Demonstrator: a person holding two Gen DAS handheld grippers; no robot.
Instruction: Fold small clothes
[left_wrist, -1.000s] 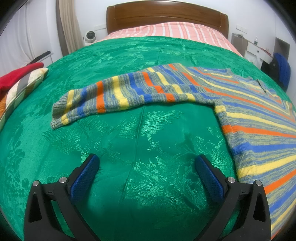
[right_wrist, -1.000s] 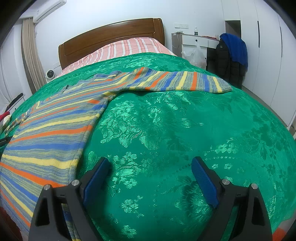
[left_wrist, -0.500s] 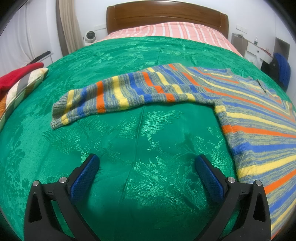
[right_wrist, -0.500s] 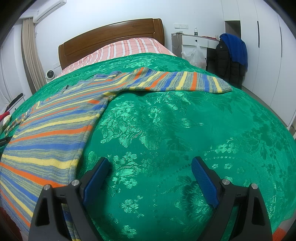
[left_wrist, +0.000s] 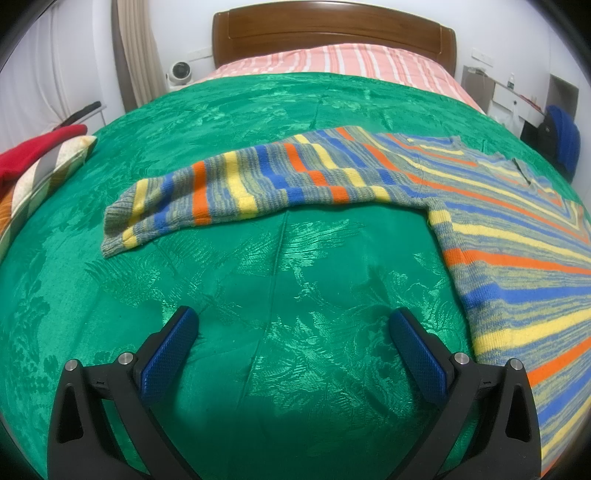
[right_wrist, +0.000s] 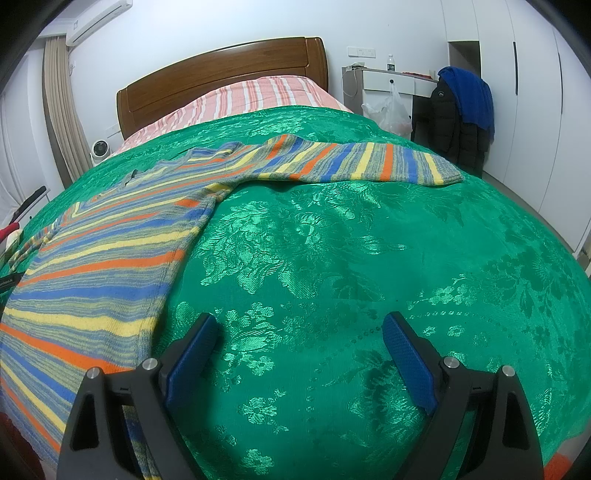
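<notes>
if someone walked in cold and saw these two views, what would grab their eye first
The striped sweater, in orange, yellow and blue bands, lies spread flat on the shiny green bedspread, one sleeve stretched toward the left side and the other sleeve toward the right. Both the left gripper and right gripper hover open over bare bedspread, holding nothing.
</notes>
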